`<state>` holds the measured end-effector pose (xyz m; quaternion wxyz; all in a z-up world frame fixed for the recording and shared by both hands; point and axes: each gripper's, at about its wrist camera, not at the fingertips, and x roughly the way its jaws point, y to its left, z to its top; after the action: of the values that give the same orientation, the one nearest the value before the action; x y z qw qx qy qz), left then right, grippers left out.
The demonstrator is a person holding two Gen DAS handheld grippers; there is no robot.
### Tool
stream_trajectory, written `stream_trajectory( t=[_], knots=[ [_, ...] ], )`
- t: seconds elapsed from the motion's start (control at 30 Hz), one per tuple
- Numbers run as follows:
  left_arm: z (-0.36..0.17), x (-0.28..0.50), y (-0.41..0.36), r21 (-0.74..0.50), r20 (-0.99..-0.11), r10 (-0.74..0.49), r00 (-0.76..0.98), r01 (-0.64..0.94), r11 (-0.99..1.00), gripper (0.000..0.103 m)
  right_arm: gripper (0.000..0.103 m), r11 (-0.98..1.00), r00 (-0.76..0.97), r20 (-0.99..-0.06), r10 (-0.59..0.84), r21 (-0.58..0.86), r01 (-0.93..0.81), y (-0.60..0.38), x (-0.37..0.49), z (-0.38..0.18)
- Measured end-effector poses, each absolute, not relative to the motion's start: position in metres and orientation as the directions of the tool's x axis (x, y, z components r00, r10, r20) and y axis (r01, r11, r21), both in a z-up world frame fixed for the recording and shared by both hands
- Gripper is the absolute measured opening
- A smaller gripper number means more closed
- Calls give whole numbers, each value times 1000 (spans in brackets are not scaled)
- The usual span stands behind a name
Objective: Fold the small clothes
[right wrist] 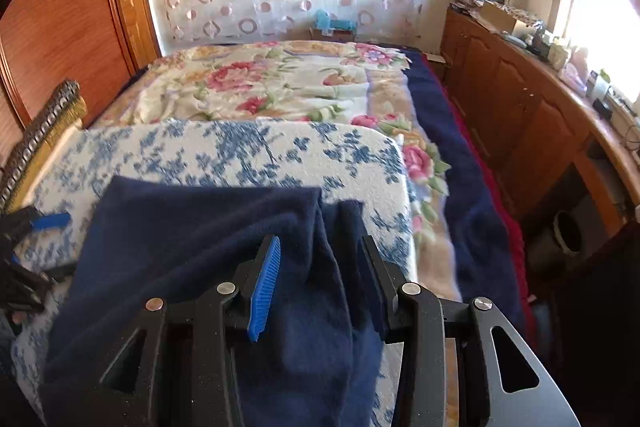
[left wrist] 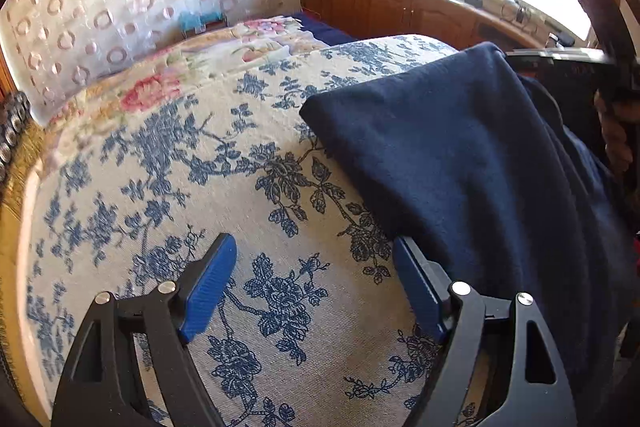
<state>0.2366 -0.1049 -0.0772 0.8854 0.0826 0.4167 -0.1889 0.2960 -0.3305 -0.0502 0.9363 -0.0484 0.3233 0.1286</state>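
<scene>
Right gripper [right wrist: 316, 283] is standing part-open astride navy garment [right wrist: 192, 227] folds; left gripper [left wrist: 314, 283] is gaping wide, empty, over floral cover [left wrist: 168, 155].

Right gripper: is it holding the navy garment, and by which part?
Not gripped: the right gripper stands open astride a raised fold of the navy garment, pads off it. The left gripper is open and empty.

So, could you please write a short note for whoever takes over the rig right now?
Left claw: open, over the blue-flowered cover, just left of the navy garment, holding nothing.
Right claw: open; a bunched fold of the garment lies between its pads, not pinched.
Garment lies on the cover, partly doubled over and rumpled on the right.
Left to do: smooth it, finish folding.
</scene>
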Motion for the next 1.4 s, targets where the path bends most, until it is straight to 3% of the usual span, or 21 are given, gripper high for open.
stream_trajectory(
  t=[0.13, 0.2, 0.23, 0.33, 0.43, 0.53, 0.7, 0.77, 1.07, 1.4],
  knots=[
    [-77, 237, -104, -19, -770, -271, 578, 403, 915, 81, 39, 954, 737, -633, 239, 11, -300, -327, 306, -57],
    [-77, 237, -103, -18, -770, -270, 578, 403, 915, 81, 13, 947, 725, -639, 259, 18, -322, -327, 310, -60],
    [-77, 237, -103, -19, -770, -271, 577, 404, 915, 81, 6, 946, 731, -631, 258, 11, -325, -326, 309, -59],
    [-77, 237, -103, -19, -770, -271, 577, 404, 915, 81, 6, 969, 807, -557, 199, -13, -248, -333, 298, -48],
    [-77, 237, -102, -17, -770, -268, 579, 402, 916, 81, 7, 980, 817, -553, 164, -5, -200, -343, 293, -45],
    [-73, 233, -100, 1, -760, -246, 602, 379, 926, 81, 24, 986, 828, -546, 130, -16, -166, -353, 279, -43],
    [-49, 209, -96, -41, -722, -291, 627, 381, 924, 81, 31, 983, 834, -529, 155, 2, -182, -369, 229, -39],
    [-42, 196, -99, -53, -713, -306, 631, 386, 921, 81, 39, 981, 825, -540, 166, 7, -193, -368, 209, -44],
    [-33, 137, -117, -44, -701, -323, 636, 413, 910, 81, 41, 976, 765, -621, 168, -7, -219, -382, 123, -87],
    [-30, 89, -132, -9, -692, -296, 658, 402, 916, 81, 41, 951, 774, -569, 278, 53, -303, -381, 66, -88]
  ],
)
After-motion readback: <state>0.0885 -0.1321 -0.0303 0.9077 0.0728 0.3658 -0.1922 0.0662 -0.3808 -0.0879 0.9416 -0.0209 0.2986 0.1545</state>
